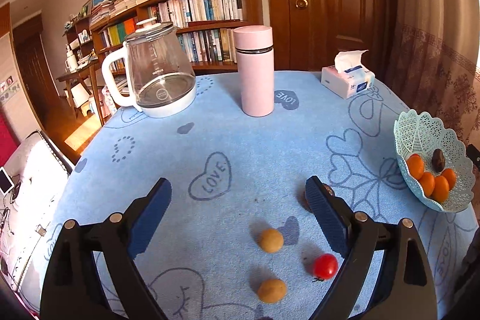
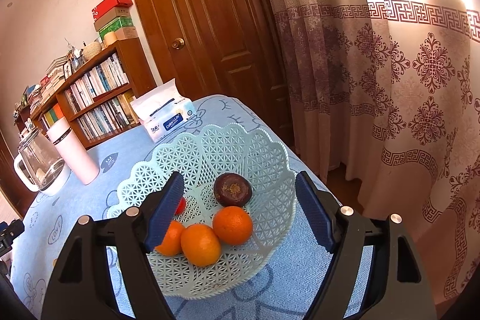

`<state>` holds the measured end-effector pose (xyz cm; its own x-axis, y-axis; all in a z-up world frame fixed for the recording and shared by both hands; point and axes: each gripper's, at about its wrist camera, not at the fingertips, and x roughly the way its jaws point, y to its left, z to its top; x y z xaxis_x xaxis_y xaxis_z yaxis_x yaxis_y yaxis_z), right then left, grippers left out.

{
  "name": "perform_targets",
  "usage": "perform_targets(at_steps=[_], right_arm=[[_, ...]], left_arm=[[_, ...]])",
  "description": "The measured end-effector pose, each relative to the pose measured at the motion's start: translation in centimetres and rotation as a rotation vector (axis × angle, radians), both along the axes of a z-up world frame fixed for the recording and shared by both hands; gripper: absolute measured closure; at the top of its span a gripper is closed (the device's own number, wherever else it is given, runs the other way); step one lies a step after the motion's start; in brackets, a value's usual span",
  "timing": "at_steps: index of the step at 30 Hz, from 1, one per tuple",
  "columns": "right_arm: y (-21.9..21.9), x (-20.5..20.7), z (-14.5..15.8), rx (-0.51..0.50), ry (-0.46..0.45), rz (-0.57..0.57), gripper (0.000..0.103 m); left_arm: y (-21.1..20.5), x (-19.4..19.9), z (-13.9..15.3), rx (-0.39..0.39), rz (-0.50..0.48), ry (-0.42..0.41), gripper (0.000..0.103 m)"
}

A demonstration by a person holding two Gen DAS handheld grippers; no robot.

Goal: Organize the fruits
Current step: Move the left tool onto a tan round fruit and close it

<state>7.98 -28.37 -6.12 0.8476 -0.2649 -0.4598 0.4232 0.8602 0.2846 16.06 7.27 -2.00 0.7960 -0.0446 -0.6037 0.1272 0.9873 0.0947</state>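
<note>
left gripper [image 1: 238,194]: spread, empty, above tomato [image 1: 325,266] and two longans [image 1: 271,240] | right gripper [image 2: 240,191]: spread, empty, over basket [image 2: 168,170] with oranges [image 2: 232,225]

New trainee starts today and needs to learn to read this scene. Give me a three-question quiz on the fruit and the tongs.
1. True or false: the left tongs hold a fruit.
2. How many oranges lie in the basket?
3. The cherry tomato on the tablecloth lies nearest: A) kettle B) left tongs' fingers C) tissue pack

Key: 1 false; 2 three in the right wrist view; 3 B
</note>
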Motion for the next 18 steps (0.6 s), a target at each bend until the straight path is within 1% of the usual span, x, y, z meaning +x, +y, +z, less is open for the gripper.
perform_targets(at_steps=[7, 18], right_arm=[[0.1, 0.0, -0.1, -0.01, 0.005, -0.004, 0.025], [0.6, 0.4, -0.5, -0.036, 0.035, -0.003, 0.025]], left_arm=[[1.8, -1.4, -0.9, -0.007, 0.015, 0.02, 0.013], [2.3, -2.4, -5.0, -0.035, -0.015, 0.12, 0.013]])
